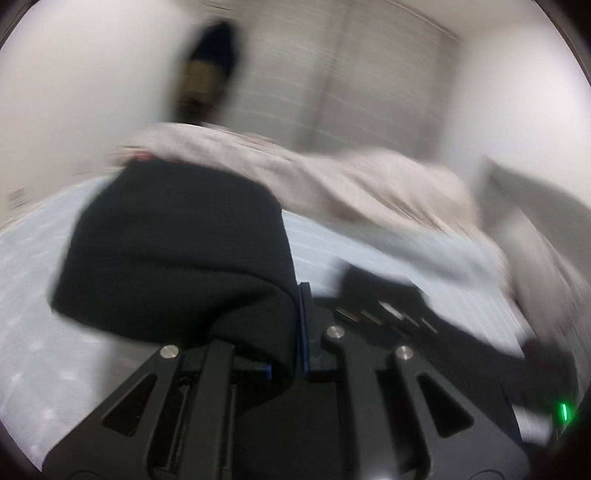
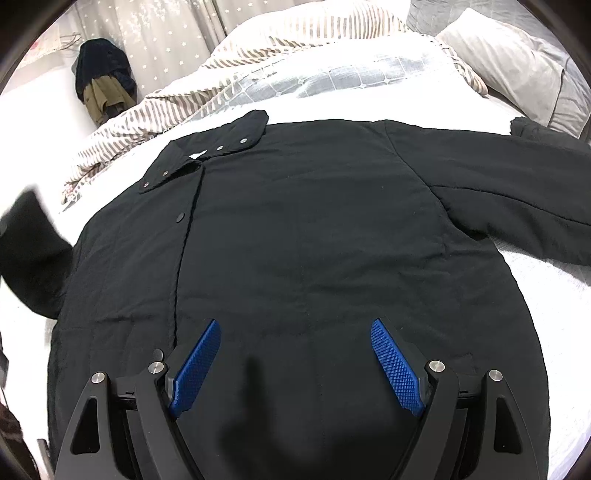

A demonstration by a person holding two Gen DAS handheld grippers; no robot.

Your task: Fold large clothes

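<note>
Now a black jacket (image 2: 303, 229) is seen spread flat, front up, on a white bed sheet (image 2: 546, 314), collar flap with snap buttons (image 2: 207, 155) toward the far side. One sleeve (image 2: 517, 192) is stretched out to the right in the right wrist view, ending near a grey pillow (image 2: 517, 62). A striped and checked duvet (image 2: 288, 70) is bunched just beyond the collar, touching it. The right gripper (image 2: 295, 365) is held over the lower body of the jacket, its blue pads (image 2: 195, 369) spread wide with nothing pinched between them; contact with the cloth cannot be told. The left gripper (image 1: 295, 325) is clamped narrow on a fold of the black fabric (image 1: 173, 258), which is bunched up and lifted off the sheet in front of that camera; this view is badly motion-blurred. The same raised sleeve fold (image 2: 29, 251) is seen blurred at the left edge of the right wrist view. A dark garment (image 2: 103, 85) is seen hanging by the starred curtain (image 2: 166, 33).
</note>
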